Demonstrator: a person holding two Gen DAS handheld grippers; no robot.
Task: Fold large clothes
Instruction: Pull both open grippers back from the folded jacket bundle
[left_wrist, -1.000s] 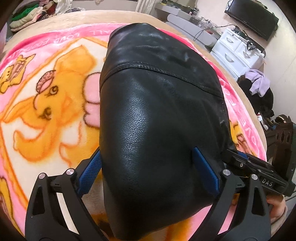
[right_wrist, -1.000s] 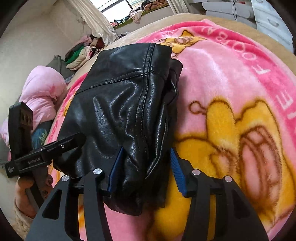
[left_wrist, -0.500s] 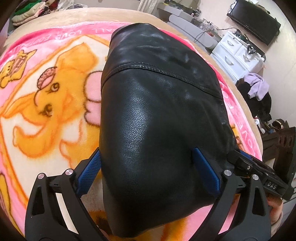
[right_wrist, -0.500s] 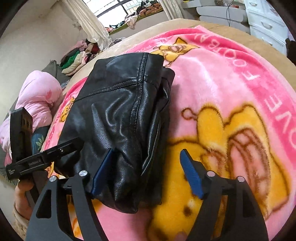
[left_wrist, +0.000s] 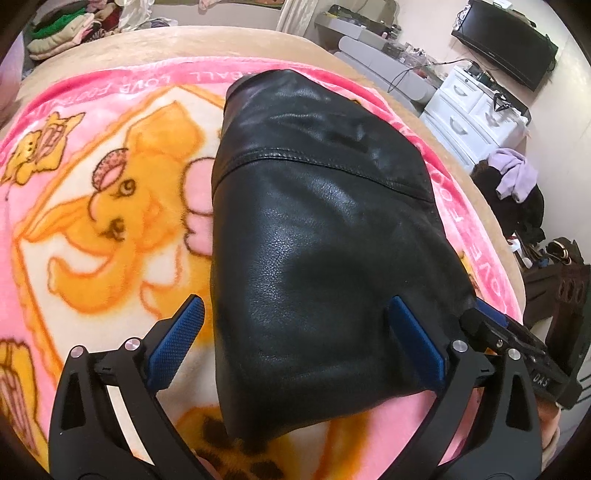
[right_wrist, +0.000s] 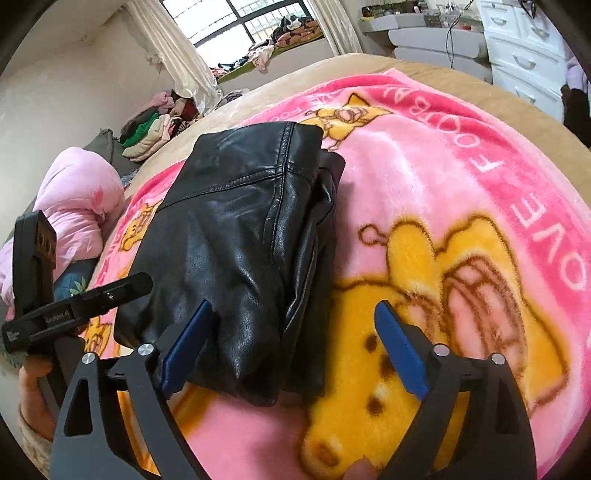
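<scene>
The right hand-held gripper (right_wrist: 291, 345) has spread wide and let go of the folded leather jacket (right_wrist: 236, 254). The left hand-held gripper (left_wrist: 293, 339) stays wide open astride the jacket, gripping nothing

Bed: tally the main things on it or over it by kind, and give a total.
Black leather jacket: 1
Pink cartoon blanket: 1
Grippers, left gripper and right gripper, both open: 2
Total: 4
</scene>
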